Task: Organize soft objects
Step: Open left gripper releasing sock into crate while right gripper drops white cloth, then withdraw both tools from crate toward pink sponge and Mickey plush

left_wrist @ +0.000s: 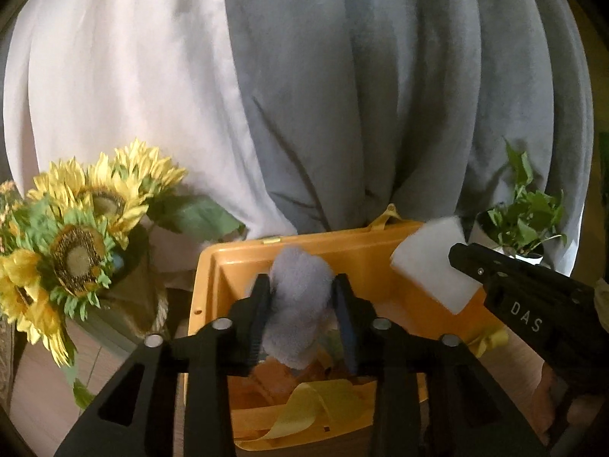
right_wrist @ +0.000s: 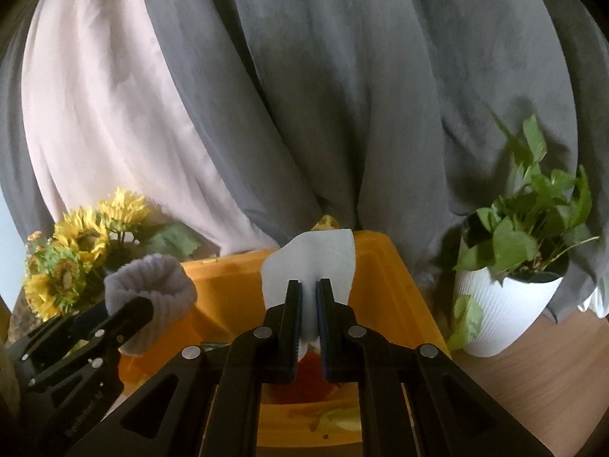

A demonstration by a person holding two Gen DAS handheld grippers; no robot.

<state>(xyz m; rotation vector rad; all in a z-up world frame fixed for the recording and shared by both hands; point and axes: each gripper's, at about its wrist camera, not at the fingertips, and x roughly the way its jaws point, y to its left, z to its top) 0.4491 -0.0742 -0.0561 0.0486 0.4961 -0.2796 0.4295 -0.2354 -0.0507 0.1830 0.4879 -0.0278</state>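
My left gripper (left_wrist: pixel 302 285) is shut on a fluffy grey-lilac soft cloth (left_wrist: pixel 300 304) and holds it above the open yellow bin (left_wrist: pixel 236 262). In the right wrist view the same cloth (right_wrist: pixel 152 285) hangs from the left gripper (right_wrist: pixel 146 310) at the left. My right gripper (right_wrist: pixel 309 285) is shut on a white sponge (right_wrist: pixel 316 262), squeezed between the pads, above the yellow bin (right_wrist: pixel 224 285). In the left wrist view the sponge (left_wrist: pixel 434 266) sticks out of the right gripper (left_wrist: pixel 456 255) over the bin's right side. Yellow ribbon (left_wrist: pixel 316 407) and orange things lie inside the bin.
A sunflower bouquet (left_wrist: pixel 72 243) stands left of the bin. A white pot with a green plant (right_wrist: pixel 510 297) stands to the right on the wooden surface (right_wrist: pixel 552 373). Grey and white curtains (left_wrist: pixel 304 95) hang right behind the bin.
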